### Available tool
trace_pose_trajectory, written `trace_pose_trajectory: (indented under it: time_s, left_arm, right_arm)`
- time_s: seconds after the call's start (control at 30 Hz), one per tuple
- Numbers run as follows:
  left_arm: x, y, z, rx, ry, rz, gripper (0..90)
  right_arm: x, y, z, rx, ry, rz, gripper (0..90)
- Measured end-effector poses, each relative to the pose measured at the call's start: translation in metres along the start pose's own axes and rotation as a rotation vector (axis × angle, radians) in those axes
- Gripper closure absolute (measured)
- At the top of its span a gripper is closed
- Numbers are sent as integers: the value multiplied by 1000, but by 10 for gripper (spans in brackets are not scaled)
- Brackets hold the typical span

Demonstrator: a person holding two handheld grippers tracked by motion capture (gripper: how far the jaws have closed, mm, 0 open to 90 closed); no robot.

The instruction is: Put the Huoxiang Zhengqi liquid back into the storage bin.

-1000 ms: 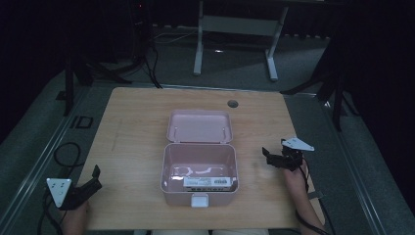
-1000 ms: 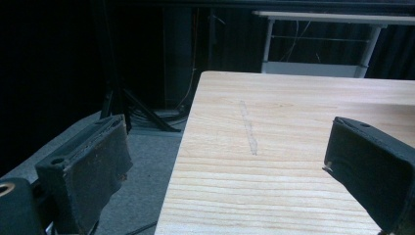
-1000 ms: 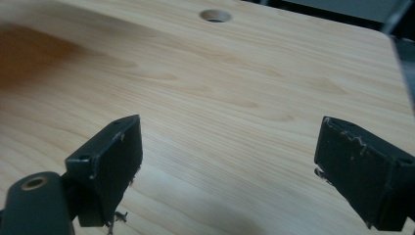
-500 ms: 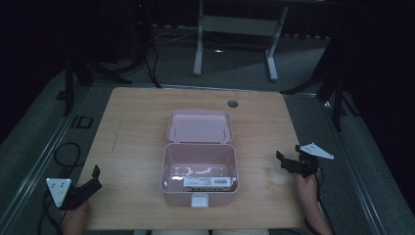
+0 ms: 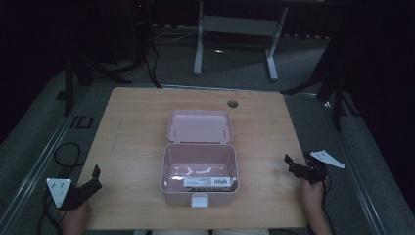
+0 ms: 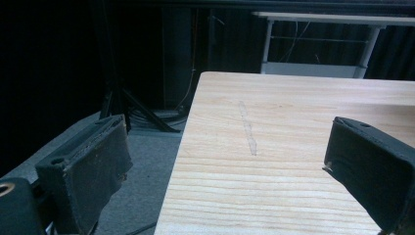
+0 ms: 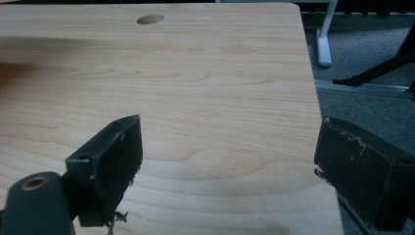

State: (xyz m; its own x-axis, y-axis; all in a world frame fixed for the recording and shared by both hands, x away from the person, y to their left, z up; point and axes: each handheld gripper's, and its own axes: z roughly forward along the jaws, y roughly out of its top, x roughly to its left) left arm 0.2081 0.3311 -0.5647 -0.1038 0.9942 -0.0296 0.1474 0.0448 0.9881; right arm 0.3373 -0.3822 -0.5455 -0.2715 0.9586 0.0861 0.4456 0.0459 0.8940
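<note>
Pink box (image 5: pixel 199 172) sits at centre of the high view on the wooden table (image 5: pixel 137 122), lid thrown back toward the top of the frame, white items and a label lying inside. Left gripper (image 5: pixel 93 180) at lower left, over the table's near corner, jaws spread wide, nothing between them. Right gripper (image 5: pixel 293 166) at lower right by the table's edge, jaws likewise wide apart and empty. Both well apart from the box.

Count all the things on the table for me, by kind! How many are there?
Pink box, lid open: 1
White things lying inside the box: too blurred to count
Grippers, left and right, at the table's edges: 2
Total: 3
</note>
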Motion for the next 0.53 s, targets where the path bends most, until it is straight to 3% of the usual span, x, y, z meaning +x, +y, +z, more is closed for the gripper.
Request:
trace_pose_trajectory:
  time_s: [0.3,0.53]
  left_arm:
    - [0,0,-1,-7,-1,-1,34]
    - [0,0,-1,-8,-3,-4,34]
  right_arm:
    - [-7,-1,-2,-4,-10,24,105]
    - [-4,0,1,14,-1,0,129]
